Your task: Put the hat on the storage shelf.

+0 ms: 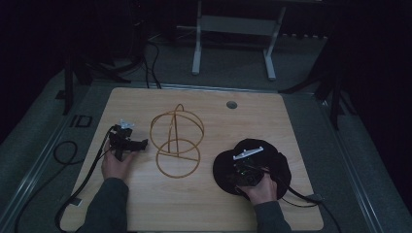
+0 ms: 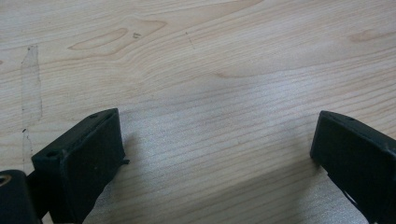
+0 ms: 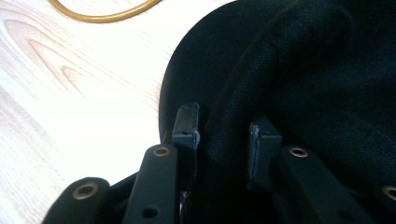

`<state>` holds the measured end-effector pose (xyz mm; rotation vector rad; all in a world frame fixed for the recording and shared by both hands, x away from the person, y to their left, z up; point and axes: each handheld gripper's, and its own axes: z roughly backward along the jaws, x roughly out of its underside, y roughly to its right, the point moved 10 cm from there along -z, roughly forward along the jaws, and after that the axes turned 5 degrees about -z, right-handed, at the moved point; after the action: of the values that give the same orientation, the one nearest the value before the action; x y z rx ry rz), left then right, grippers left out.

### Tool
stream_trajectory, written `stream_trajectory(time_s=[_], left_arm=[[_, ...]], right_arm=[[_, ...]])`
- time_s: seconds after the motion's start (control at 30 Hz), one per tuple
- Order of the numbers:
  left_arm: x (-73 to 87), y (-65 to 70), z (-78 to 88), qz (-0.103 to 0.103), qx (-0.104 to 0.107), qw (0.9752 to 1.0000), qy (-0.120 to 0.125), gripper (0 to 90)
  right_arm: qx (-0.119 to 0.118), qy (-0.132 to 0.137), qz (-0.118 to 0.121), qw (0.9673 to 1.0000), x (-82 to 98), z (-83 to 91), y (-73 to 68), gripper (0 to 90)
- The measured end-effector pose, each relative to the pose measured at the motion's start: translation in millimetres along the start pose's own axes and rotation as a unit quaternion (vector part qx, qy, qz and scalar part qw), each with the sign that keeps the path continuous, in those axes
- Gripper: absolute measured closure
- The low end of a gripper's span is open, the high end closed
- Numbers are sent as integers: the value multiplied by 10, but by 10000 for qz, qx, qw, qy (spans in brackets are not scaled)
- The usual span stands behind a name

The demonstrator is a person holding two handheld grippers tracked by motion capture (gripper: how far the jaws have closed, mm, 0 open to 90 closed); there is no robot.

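While the left tongs (image 1: 130,143) waited spread wide over bare wood, the right tongs (image 3: 223,135) pinched a fold of the black hat (image 3: 299,79).
The hat lay on the desk (image 1: 145,204) near its front right corner. A gold wire frame (image 1: 176,141) stood in the middle, between the two hands and touching neither.

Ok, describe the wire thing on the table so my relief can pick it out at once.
On the light wooden table, look at the middle, between the person's two hands. There stands a golden-yellow wire frame of thin hoops, with a flat ring base. Unlike the solid black fabric cap to its right, you can see straight through it.
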<state>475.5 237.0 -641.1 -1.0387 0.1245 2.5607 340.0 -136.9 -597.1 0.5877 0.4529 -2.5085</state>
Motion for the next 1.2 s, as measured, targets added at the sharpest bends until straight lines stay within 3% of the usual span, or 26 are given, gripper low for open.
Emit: stream_trajectory(time_s=[0.6, 1.0, 1.2], left_arm=[[-1, -1, 0, 5, -4, 10000, 1, 23], [-2, -1, -1, 8, -2, 10000, 4, 23], [-2, -1, -1, 9, -1, 10000, 3, 23]], right_arm=[[-52, -119, 359, 9993, -51, 10, -109, 785], [62, -262, 590, 9979, -48, 35, -166, 801], [-46, -136, 601, 9981, -87, 56, -189, 800]])
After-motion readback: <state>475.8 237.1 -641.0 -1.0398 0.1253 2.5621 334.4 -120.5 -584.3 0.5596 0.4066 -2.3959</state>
